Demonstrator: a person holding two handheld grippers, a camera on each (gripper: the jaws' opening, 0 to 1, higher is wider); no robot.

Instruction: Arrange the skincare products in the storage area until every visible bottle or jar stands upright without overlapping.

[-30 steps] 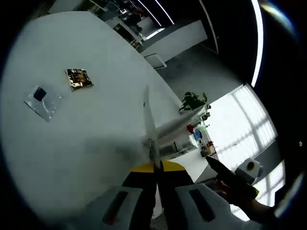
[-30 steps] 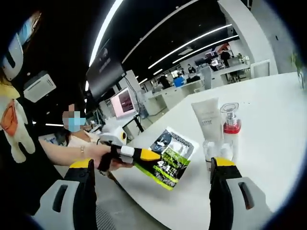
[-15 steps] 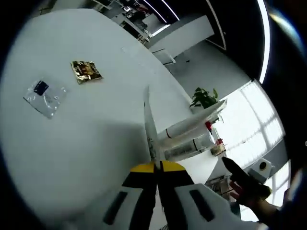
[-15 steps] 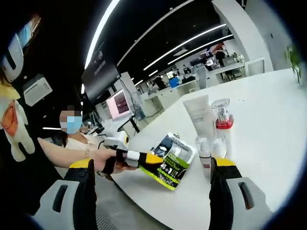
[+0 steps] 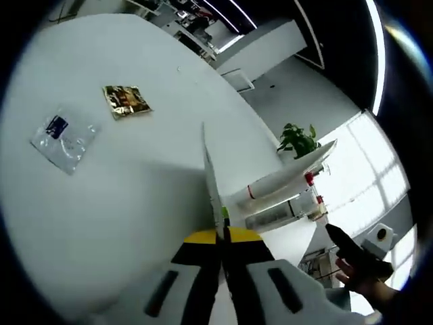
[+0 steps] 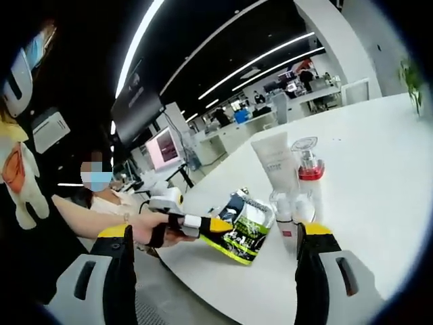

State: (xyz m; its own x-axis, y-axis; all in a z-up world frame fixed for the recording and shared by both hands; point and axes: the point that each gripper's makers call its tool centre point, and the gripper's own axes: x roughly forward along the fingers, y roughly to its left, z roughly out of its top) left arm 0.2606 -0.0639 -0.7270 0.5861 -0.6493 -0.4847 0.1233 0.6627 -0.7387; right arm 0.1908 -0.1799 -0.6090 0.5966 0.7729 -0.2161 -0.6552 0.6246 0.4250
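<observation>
My left gripper point(image 5: 222, 234) is shut on a flat green and black pouch point(image 5: 214, 183), seen edge-on above the white table point(image 5: 122, 203). In the right gripper view that pouch point(image 6: 245, 222) hangs over the table's near edge from the left gripper point(image 6: 203, 223). Just behind it, an upright white tube point(image 6: 272, 160), a pump bottle with a red collar point(image 6: 308, 172) and a small clear bottle point(image 6: 285, 218) stand close together. My right gripper point(image 6: 214, 230) is open and holds nothing, short of the pouch. The same tube point(image 5: 281, 179) and clear bottle point(image 5: 276, 215) appear beyond the left jaws.
A gold sachet point(image 5: 126, 100) and a clear sachet with a blue label point(image 5: 63, 135) lie flat on the far table. A potted plant point(image 5: 298, 139) stands beyond the bottles. A person's arm point(image 6: 95, 217) holds the left gripper. Desks and a monitor point(image 6: 172, 145) fill the background.
Both views have drifted a little with the hands. The left gripper keeps its hold on the pouch, now slightly lower and nearer the bottles. The right gripper stays open.
</observation>
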